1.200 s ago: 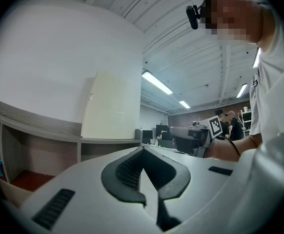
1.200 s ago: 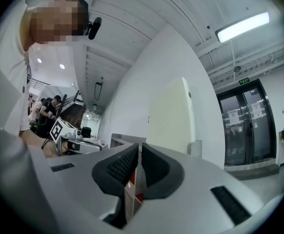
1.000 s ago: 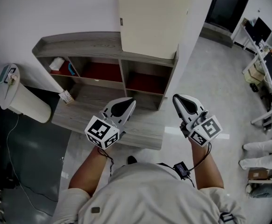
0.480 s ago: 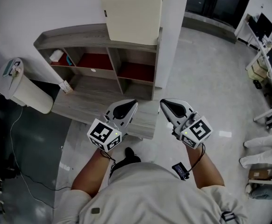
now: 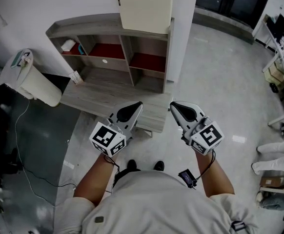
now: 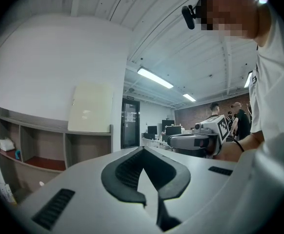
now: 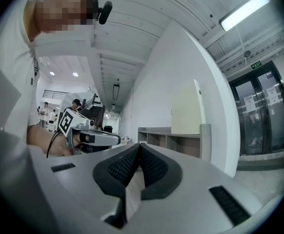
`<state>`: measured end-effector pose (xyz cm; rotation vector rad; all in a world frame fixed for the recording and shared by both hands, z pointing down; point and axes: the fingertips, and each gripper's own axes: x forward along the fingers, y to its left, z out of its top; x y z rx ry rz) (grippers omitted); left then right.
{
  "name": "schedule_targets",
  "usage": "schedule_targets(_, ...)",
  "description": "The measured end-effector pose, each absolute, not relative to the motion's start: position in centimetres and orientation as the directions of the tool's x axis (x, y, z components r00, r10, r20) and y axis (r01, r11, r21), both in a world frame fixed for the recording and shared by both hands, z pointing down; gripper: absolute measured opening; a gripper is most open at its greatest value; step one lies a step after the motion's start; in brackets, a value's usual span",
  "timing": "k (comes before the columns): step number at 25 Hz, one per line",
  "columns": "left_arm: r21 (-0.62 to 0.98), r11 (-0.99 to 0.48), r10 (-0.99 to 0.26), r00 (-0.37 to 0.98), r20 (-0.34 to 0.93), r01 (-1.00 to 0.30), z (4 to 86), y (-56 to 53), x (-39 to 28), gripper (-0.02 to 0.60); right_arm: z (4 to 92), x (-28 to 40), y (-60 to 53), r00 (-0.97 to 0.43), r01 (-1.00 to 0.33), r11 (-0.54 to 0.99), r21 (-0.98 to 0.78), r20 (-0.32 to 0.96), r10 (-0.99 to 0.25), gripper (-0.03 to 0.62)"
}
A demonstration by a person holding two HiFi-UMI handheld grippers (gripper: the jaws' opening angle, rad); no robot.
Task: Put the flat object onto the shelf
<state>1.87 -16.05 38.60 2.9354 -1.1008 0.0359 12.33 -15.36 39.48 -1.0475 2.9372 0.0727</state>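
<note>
both tools empty and closed. left gripper (image 5: 134,107) has its pads pressed together at the tip with nothing between them, same for the right gripper (image 5: 178,109). both are held level in front of the person, side by side, pointing at the shelf (image 5: 89,25).

flat object (image 5: 144,6) = cream board, standing upright on the top of the shelf at its right end, back against the white wall, just beside the pillar (image 5: 183,28). neither tool touches it, both well apart from it.

change over the last second: the shelf and board looked bigger and closer a second ago, with the grippers out over the low base board (image 5: 103,99). now the whole unit sits farther off, the gripper tips only overlap the base's near right corner, and the person's shoes (image 5: 132,165) show on the floor (image 5: 215,82) below. jaws stayed shut throughout, and the board stands at the same spot on the shelf.

read: the person is backing off, placement looks finished, this is retreat. board looks stable but it stands on edge, so a bump could tip it. white bin (image 5: 30,79) at far left untouched, not involved.
</note>
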Motion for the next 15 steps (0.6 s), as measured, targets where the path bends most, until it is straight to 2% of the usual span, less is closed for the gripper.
schedule_targets(7,-0.012,-0.777,-0.629,0.777,0.005,-0.629,38.0,-12.4,-1.3,0.015,39.6,9.6,-11.1,-0.745,-0.667,0.744,0.035,-0.030,-0.666,0.020)
schedule_targets(15,0.000,-0.796,-0.605,0.796,-0.002,-0.605,37.9,-7.1,-8.3,0.015,39.2,3.6,-6.1,-0.707,-0.707,0.705,0.049,-0.024,-0.707,0.020)
